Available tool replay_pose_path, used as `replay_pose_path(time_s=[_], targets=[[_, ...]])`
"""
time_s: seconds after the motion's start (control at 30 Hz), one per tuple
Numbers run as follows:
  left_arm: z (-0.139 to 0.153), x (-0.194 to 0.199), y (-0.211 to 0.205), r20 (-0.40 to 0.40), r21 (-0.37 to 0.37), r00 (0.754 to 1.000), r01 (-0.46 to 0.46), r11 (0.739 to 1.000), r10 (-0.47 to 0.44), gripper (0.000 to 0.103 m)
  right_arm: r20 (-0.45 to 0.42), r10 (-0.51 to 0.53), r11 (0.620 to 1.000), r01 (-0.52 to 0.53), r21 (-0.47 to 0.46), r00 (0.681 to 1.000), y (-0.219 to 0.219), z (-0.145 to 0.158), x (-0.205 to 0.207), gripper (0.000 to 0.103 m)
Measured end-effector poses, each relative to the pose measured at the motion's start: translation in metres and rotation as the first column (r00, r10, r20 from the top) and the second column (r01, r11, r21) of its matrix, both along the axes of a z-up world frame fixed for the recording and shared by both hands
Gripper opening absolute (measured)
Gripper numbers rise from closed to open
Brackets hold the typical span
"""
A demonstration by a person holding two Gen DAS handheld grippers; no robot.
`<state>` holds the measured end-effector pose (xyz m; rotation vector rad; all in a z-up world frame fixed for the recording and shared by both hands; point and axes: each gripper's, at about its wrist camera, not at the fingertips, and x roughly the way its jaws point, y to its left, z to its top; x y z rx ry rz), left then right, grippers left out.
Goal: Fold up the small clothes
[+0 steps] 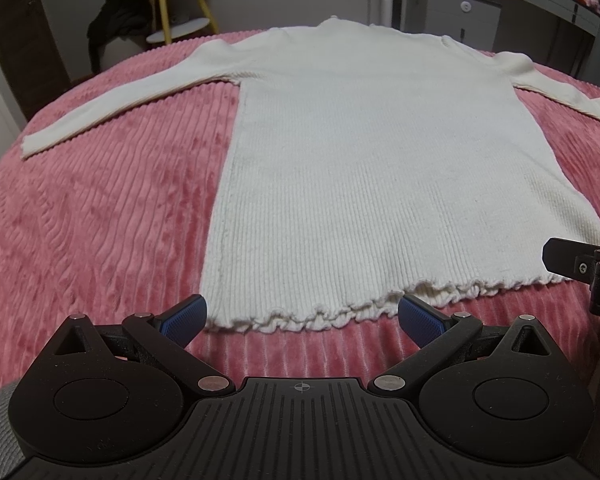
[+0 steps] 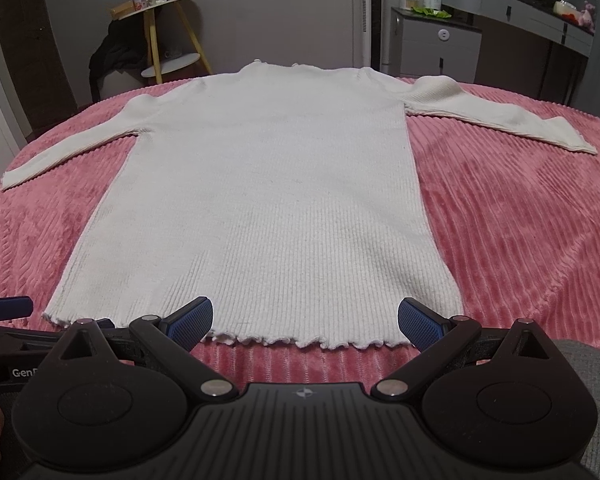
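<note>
Left wrist view: white sweater [image 1: 380, 168] lies flat on the pink bed [image 1: 100, 220], sleeves out. Left gripper [image 1: 302, 316] and right gripper [image 2: 305, 318] both hang released at its hem, so folding hasn't started. Next: pinch the hem corners.

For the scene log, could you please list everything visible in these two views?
sweater: one, cream ribbed knit, spread flat on the bed, sleeves out, frilled hem nearest
bedspread: one, pink corduroy-like, under the sweater
side table: one, yellow legs, back left, small boxes on top
dark garment: one, black, beside the side table
drawer cabinet: one, grey, back right
dressing table: one, grey, far right, with mirror and bottles
left gripper: fingers blue-padded, open, at the hem
right gripper: fingers blue-padded, open, at the hem
</note>
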<state>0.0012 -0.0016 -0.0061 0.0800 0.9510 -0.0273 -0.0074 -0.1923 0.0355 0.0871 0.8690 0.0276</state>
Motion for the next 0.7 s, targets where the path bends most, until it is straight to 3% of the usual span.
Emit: replay_pose_path(time_s=[0.27,0.47,0.6,0.7], targets=[[0.003,0.007,-0.001,-0.015,-0.011,1.0,-0.003,1.0,0.003,0.103,0.034,-0.01,0.999,0.008,0.04,0.999,-0.006,-0.002,0.003,0.099],[0.009,0.026,-0.009,-0.016,-0.007,1.0,0.007,1.0,-0.007,0.103,0.041,0.028,0.974,-0.037,0.224,0.999,-0.025,-0.001,0.014,0.099],[0.005,0.051,-0.017,-0.032,-0.015,0.999,0.014,1.0,-0.014,0.103,0.072,0.006,0.978,-0.021,0.207,0.997,-0.038,0.001,0.026,0.099],[0.004,0.072,-0.024,-0.03,-0.02,1.0,0.009,1.0,-0.01,0.103,0.041,0.019,0.955,-0.031,0.294,0.999,-0.055,-0.002,0.041,0.099]])
